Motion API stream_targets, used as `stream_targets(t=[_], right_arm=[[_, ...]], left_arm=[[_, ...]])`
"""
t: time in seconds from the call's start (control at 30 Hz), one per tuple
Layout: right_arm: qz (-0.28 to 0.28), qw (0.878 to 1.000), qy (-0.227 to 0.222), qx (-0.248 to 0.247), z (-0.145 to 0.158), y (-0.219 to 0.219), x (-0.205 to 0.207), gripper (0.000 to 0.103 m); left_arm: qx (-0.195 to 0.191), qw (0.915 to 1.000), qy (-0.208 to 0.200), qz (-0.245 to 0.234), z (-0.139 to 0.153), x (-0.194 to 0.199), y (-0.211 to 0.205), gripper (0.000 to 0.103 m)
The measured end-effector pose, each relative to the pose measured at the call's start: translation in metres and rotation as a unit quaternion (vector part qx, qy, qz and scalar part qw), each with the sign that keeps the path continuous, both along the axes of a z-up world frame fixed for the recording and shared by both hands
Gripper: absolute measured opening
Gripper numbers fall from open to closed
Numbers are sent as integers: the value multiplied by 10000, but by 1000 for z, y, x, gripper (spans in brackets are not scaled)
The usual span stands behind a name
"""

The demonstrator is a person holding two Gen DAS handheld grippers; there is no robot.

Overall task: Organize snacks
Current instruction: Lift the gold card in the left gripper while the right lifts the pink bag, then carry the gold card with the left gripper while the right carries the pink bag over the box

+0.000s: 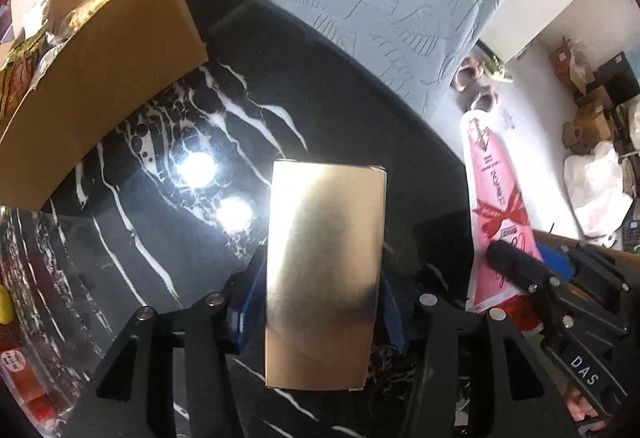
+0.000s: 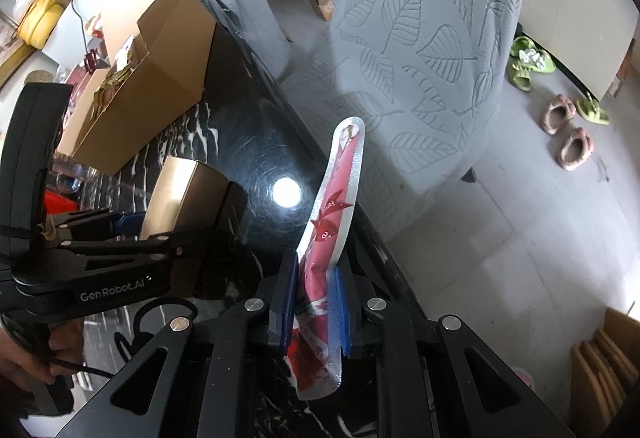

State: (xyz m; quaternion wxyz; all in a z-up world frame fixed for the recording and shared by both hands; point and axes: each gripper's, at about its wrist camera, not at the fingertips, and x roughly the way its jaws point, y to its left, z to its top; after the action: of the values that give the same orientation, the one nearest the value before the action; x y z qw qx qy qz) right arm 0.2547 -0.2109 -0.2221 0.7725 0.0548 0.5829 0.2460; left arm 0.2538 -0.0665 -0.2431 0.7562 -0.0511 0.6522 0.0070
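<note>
Snacks in hand: a shiny gold rectangular carton [image 1: 324, 274] and a flat pink-and-red foil snack packet with silver edges [image 2: 326, 238].
Gold carton: sits between the blue pads of the left gripper [image 1: 320, 302], above the black marble tabletop with white veins [image 1: 160, 238]; both pads press its long sides.
Left gripper: jaws part-way open, as wide as the carton, clamped on it and pointing down at the table.
Pink packet: stands on edge between the blue pads of the right gripper [image 2: 316, 302], over the table's rim, its top end reaching toward the chair.
Right gripper: jaws nearly shut, pinching the thin packet near its lower end.
Gripper positions: side by side, the right one seen at the right edge of the left wrist view, the left one at the left of the right wrist view.
Cardboard box: open brown cardboard box [image 1: 104, 85] stands further along the table, holding gold and red wrapped snacks.
Chair: grey fabric chair with stitched leaf pattern [image 2: 420, 37] pushed against the table edge.
Floor: pink slippers [image 2: 568, 133] and green sandals [image 2: 528, 65] lie well apart from the table.
</note>
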Motion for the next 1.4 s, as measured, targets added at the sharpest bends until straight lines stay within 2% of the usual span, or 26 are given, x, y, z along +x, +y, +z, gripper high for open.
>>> stream_targets(t=[0.2, 0.53, 0.83, 1.1, 1.4], right_arm=[[-19, 10000, 12, 58, 0, -2, 0, 17], [35, 9999, 34, 127, 7, -1, -8, 14], [247, 9996, -126, 93, 25, 17, -23, 12], [470, 9987, -91, 198, 45, 39, -42, 12], [1105, 9930, -186, 370, 69, 77, -70, 12]], left_arm=[[-132, 9999, -4, -94, 3, 0, 3, 44], [-287, 9994, 71, -170, 11, -24, 8, 44], [-351, 9993, -72, 74, 34, -50, 31, 44], [-325, 9987, -235, 330, 64, -74, 58, 44], [-307, 9959, -438, 727, 95, -113, 87, 44]])
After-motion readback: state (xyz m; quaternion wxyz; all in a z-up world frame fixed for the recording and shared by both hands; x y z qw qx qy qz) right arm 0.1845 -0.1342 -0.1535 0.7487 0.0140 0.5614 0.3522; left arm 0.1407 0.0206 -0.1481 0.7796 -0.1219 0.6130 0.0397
